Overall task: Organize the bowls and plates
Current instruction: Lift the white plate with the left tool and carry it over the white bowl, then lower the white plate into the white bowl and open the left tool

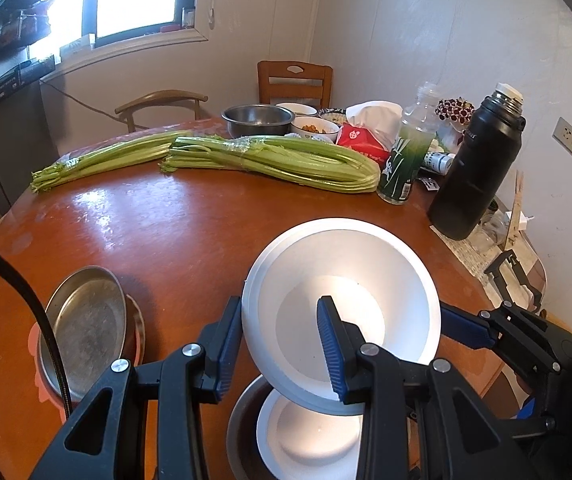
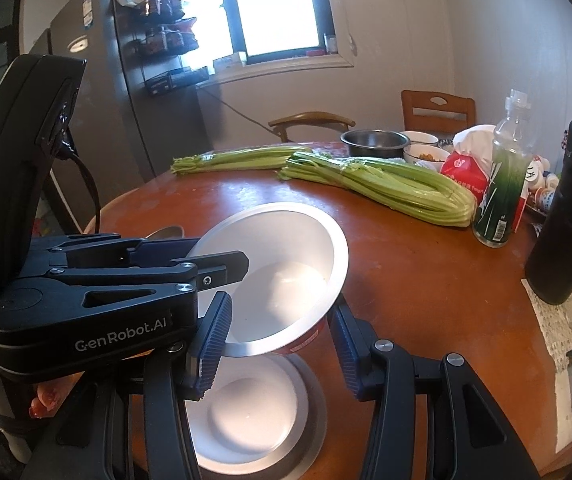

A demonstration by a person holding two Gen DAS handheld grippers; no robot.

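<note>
A white bowl (image 1: 349,280) with a red outside (image 2: 286,248) hangs tilted above a second white bowl (image 1: 309,436) that sits inside a steel bowl (image 2: 309,436). My left gripper (image 1: 278,344) straddles the raised bowl's near rim, one finger inside and one outside; it is shut on the rim, also seen in the right wrist view (image 2: 222,268). My right gripper (image 2: 278,344) is open, its fingers on either side of the raised bowl's lower edge; it shows at the right in the left wrist view (image 1: 469,328).
Steel pans (image 1: 86,328) are stacked on the round brown table (image 1: 190,220) at the left. Celery bundles (image 1: 278,160), a green bottle (image 1: 405,152), a black flask (image 1: 477,168), a tissue pack (image 1: 365,136) and several bowls (image 1: 258,120) stand at the back.
</note>
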